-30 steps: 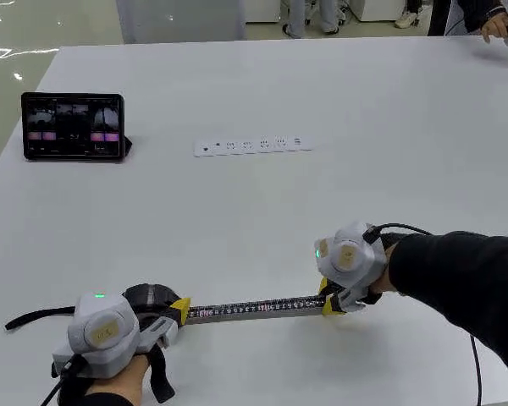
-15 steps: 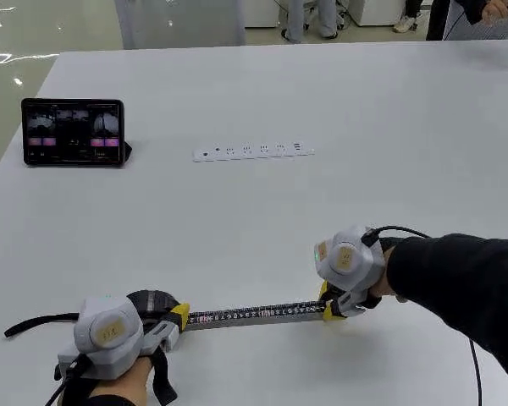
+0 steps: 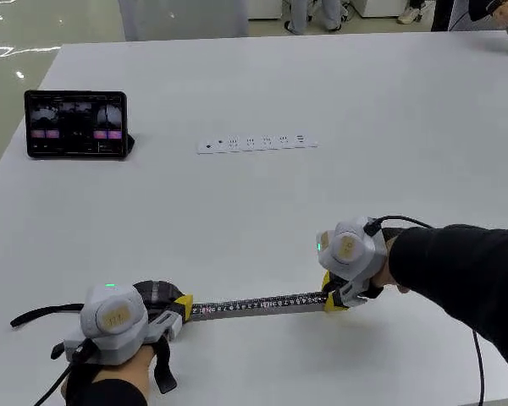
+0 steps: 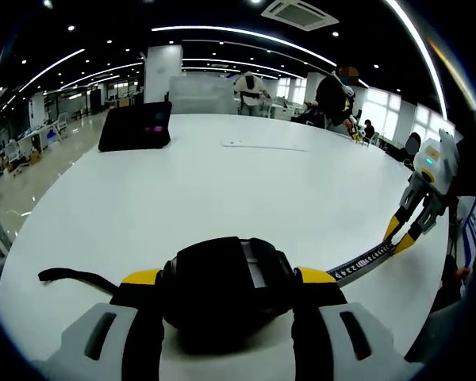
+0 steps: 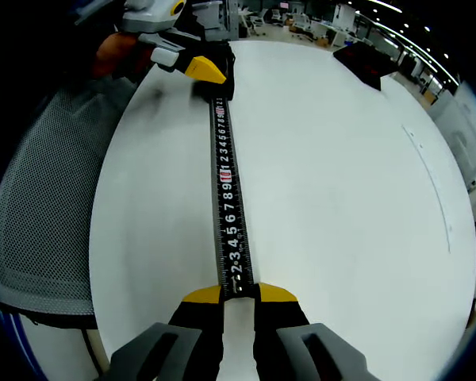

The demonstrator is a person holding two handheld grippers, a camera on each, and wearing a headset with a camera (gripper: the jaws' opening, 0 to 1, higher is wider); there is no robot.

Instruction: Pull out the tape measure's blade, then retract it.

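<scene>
Tablet: a tablet [image 3: 74,124] stood propped at the far left of the white table [image 3: 339,169], screen lit.
Strap: a black strap [image 3: 41,315] trailed to the left from the tape measure, flat on the table.
Left tool: the left tool [image 3: 173,320] was low at the near left edge, yellow tips clamped on either side of the tape measure.
Tape measure: the black tape measure [image 4: 222,270] sat on the table between those jaws; in the left tool's view it was wedged between both yellow tips.
Blade: the blade [image 3: 254,304] was drawn out, running to the right in a straight line just above the table, numbers facing up.
Power strip: a white power strip [image 3: 258,143] lay mid-table, well beyond the blade.
Right tool: the right tool [image 5: 239,294] was closed on the blade's free end, yellow tips pinching it from both sides.
Sleeve: a dark sleeve [image 3: 466,271] reached in from the right behind that tool, with a black cable [image 3: 477,364] hanging below it.
</scene>
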